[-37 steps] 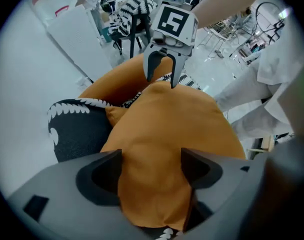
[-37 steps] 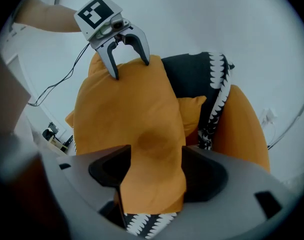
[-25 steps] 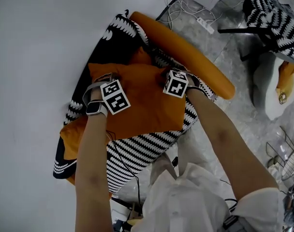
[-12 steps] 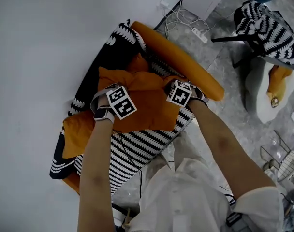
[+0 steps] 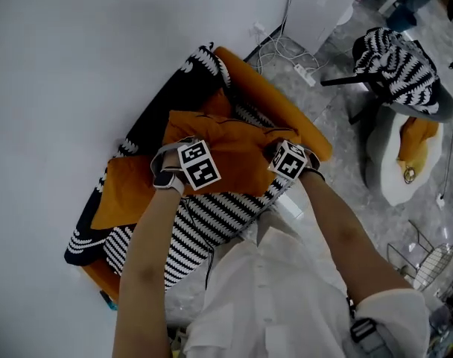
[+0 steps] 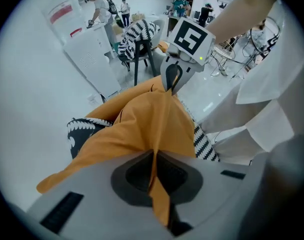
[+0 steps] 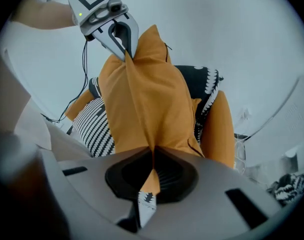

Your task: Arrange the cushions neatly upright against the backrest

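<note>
An orange cushion hangs lifted over the small sofa, pinched at two corners of one edge. My left gripper is shut on its left corner, and orange fabric runs straight into the closed jaws. My right gripper is shut on the other corner, where a bit of black-and-white trim also shows. Each gripper sees the other across the cushion. A second orange cushion lies at the sofa's left, against the black-and-white backrest.
The sofa has a striped seat and an orange bolster along its right side, with a white wall behind. On the floor to the right are a power strip with cables, a chair with a striped throw and a wire basket.
Both grippers have closed on the orange cushion's edge and risen, lifting it off the seat. The head view has pulled back, so the sofa looks smaller.
</note>
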Action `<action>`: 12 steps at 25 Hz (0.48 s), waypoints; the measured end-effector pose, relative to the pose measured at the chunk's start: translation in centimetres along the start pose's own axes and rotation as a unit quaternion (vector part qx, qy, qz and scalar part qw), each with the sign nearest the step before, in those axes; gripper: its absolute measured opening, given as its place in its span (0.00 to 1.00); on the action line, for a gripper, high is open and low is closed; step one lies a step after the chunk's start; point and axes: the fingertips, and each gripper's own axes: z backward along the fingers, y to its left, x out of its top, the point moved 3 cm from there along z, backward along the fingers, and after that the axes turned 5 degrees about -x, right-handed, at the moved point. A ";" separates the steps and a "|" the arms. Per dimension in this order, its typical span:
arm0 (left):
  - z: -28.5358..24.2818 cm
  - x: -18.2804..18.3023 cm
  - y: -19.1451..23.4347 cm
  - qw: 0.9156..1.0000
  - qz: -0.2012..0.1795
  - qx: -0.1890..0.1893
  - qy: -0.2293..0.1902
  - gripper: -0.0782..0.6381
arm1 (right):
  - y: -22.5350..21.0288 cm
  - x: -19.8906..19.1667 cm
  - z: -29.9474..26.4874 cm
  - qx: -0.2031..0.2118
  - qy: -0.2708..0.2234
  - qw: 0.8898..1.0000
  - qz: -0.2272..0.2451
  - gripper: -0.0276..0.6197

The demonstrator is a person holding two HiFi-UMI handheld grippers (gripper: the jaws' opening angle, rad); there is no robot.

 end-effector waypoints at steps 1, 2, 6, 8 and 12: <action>0.5 0.1 -0.5 1.000 0.006 0.003 -0.008 0.13 | -0.2 0.2 0.8 -0.009 -0.004 1.000 0.000 0.06; 1.1 0.1 -1.2 1.000 0.012 0.006 -0.017 0.13 | -0.5 0.5 1.7 -0.019 -0.008 1.000 0.003 0.06; 3.7 0.3 -4.5 0.997 0.043 0.028 -0.060 0.13 | -0.8 1.8 5.7 -0.062 -0.022 0.997 0.040 0.06; 5.1 0.6 -5.7 0.993 0.064 0.046 -0.087 0.13 | -1.3 2.8 7.6 -0.078 -0.024 0.994 0.067 0.06; 8.1 0.8 -8.0 0.984 0.096 0.064 -0.138 0.13 | -1.1 5.1 11.2 -0.095 -0.019 0.988 0.118 0.06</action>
